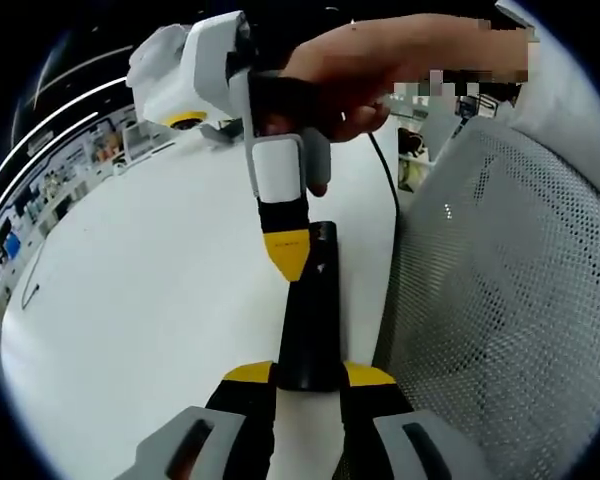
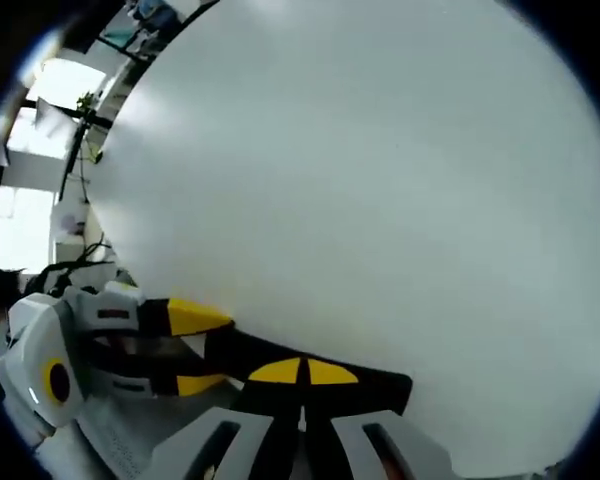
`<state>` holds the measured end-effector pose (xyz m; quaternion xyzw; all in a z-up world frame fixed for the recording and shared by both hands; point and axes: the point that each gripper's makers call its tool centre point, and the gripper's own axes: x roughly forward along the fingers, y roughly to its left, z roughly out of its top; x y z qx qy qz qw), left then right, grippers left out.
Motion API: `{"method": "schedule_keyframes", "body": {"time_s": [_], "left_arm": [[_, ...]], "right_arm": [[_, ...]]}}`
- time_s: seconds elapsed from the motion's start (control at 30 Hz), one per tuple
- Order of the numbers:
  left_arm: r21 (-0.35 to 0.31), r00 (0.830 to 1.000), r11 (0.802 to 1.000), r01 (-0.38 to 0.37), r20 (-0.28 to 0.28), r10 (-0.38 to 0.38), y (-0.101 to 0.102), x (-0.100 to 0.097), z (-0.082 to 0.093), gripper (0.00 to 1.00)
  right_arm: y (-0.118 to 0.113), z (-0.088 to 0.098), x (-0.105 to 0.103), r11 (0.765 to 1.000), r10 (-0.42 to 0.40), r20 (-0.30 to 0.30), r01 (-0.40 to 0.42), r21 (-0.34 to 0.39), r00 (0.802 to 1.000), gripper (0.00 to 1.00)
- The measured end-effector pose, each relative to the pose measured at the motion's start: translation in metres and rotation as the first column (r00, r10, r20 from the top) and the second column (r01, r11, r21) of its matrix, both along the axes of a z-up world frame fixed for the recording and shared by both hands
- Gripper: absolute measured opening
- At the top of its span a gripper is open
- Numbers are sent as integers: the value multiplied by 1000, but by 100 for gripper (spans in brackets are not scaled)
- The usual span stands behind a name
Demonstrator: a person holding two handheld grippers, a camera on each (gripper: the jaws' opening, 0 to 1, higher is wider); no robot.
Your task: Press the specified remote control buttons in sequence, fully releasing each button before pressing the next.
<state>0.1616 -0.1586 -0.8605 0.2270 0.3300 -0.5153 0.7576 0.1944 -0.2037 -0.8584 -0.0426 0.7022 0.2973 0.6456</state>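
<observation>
Black remote (image 1: 310, 310) stays steady clamped in my left gripper (image 1: 310, 375) so my right gripper (image 1: 290, 255), jaws together, presses it.

Black remote (image 1: 310, 310) — white table (image 1: 160, 320)

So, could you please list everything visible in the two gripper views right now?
remote control: one, black, lying on the table, near end between the left gripper's jaws
table: one, white, under the remote
mesh chair: one, grey-white, beside the table edge
cable: one, dark, along the table edge
left gripper: yellow-tipped, shut on the remote
right gripper: yellow tips together, touching the remote's top
hand: one, holding the right gripper
</observation>
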Motion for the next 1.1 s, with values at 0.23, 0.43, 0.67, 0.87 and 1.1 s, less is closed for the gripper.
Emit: {"method": "schedule_keyframes", "body": {"time_s": [0.23, 0.43, 0.67, 0.87, 1.1], "left_arm": [[-7, 1000, 1000, -3, 1, 3, 0, 0, 0, 24], [-4, 1000, 1000, -1, -1, 1, 0, 0, 0, 24], [-4, 1000, 1000, 1, 0, -1, 0, 0, 0, 24], [-1, 1000, 1000, 4, 3, -4, 0, 0, 0, 24], [1, 1000, 1000, 7, 11, -7, 0, -1, 0, 24]], "right_arm": [[1, 0, 0, 1000, -13, 14, 12, 22, 1000, 0], [0, 2, -1, 999, -14, 26, 13, 38, 1000, 0], [-2, 9, -6, 996, -44, 9, 43, 76, 999, 0], [-4, 10, -14, 997, -31, -2, 31, 74, 1000, 0], [-4, 4, -17, 998, -17, 6, 17, 59, 1000, 0]]}}
